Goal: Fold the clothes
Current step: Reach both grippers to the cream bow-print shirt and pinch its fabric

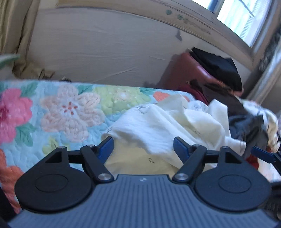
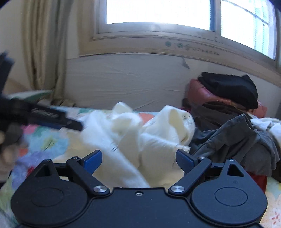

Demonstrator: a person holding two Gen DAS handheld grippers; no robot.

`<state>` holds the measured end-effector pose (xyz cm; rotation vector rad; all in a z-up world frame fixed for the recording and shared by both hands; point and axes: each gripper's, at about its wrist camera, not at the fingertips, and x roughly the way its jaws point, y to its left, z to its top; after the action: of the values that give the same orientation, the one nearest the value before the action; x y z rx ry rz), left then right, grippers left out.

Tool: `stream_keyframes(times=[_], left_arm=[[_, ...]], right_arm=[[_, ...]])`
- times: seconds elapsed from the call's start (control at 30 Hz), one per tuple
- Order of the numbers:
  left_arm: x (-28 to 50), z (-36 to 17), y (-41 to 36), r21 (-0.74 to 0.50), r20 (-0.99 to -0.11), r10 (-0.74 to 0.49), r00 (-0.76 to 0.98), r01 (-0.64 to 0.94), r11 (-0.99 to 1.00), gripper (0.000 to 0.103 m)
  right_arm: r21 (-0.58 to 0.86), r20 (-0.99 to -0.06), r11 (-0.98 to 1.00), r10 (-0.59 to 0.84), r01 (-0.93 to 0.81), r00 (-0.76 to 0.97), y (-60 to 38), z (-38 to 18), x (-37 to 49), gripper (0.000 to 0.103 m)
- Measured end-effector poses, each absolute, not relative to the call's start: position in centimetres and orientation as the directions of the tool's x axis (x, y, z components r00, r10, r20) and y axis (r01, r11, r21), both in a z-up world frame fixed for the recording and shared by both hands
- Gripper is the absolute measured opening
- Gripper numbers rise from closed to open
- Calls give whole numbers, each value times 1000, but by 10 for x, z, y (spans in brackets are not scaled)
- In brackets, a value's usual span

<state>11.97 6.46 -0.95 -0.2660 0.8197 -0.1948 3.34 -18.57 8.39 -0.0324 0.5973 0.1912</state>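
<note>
Left gripper (image 1: 143, 146): jaws spread wide, blue pads (image 1: 105, 148) clear of the fabric, nothing held. It points downward over the near edge of the cream garment (image 1: 158, 121). Right gripper (image 2: 138, 162): jaws likewise wide apart, nothing between the pads (image 2: 93, 160); it points downward at the same garment (image 2: 140, 138), whose folds rise just beyond the fingertips. In the right wrist view the left gripper (image 2: 58, 119) enters from the left edge, blurred, reaching to the garment's left side; whether it touches the cloth cannot be told.

The garment lies crumpled on the floral quilt (image 1: 52, 112), its long axis running roughly from lower left to upper right in the left wrist view; no collar or hem can be made out. A grey garment (image 2: 245, 140) is heaped just beside it on the right. Behind stand a red case (image 2: 207, 94) bearing black cloth (image 2: 230, 87), a cream wall (image 2: 123, 80), a curtain (image 2: 43, 49) and a window (image 2: 158, 12).
</note>
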Motion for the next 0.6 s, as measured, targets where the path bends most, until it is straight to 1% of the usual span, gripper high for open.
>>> stream_keyframes(times=[0.07, 0.1, 0.17, 0.2, 0.3, 0.37, 0.4, 0.43, 0.5, 0.53, 0.57, 0.6], left_arm=[[118, -18, 73, -247, -756, -186, 628, -10, 969, 76], [116, -19, 77, -225, -755, -163, 635, -17, 974, 76], [114, -25, 87, -280, -728, -218, 650, 8, 960, 78], [119, -29, 90, -302, -732, -238, 639, 9, 953, 78], [134, -42, 91, -344, -729, -261, 633, -8, 939, 79], [139, -57, 89, -387, -736, -282, 616, -41, 921, 88], [142, -65, 85, -397, -750, -288, 595, -57, 916, 94], [146, -74, 81, -406, -770, -298, 565, -72, 911, 95], [150, -87, 73, -404, -795, -303, 526, -86, 911, 96], [150, -87, 70, -398, -787, -294, 543, -82, 914, 95], [149, -87, 69, -417, -768, -308, 561, -73, 906, 93], [148, -86, 70, -460, -739, -343, 580, -61, 886, 79]], right_arm=[[53, -563, 992, 128, -118, 817, -196, 80, 49, 94], [78, -563, 993, 118, -89, 818, -201, 77, 56, 95], [137, -572, 989, 127, -58, 810, -210, 68, 67, 95], [167, -577, 985, 141, -54, 804, -214, 64, 73, 95], [222, -581, 973, 186, -66, 793, -216, 51, 85, 95], [244, -588, 967, 206, -71, 782, -213, 42, 94, 94], [254, -592, 964, 216, -75, 777, -211, 37, 99, 94], [257, -597, 963, 225, -82, 770, -207, 33, 103, 93], [242, -620, 964, 241, -109, 747, -194, 26, 111, 80], [233, -630, 965, 247, -124, 736, -187, 22, 114, 65], [214, -634, 966, 248, -142, 732, -178, 22, 114, 53], [194, -633, 968, 250, -162, 732, -168, 23, 109, 47]])
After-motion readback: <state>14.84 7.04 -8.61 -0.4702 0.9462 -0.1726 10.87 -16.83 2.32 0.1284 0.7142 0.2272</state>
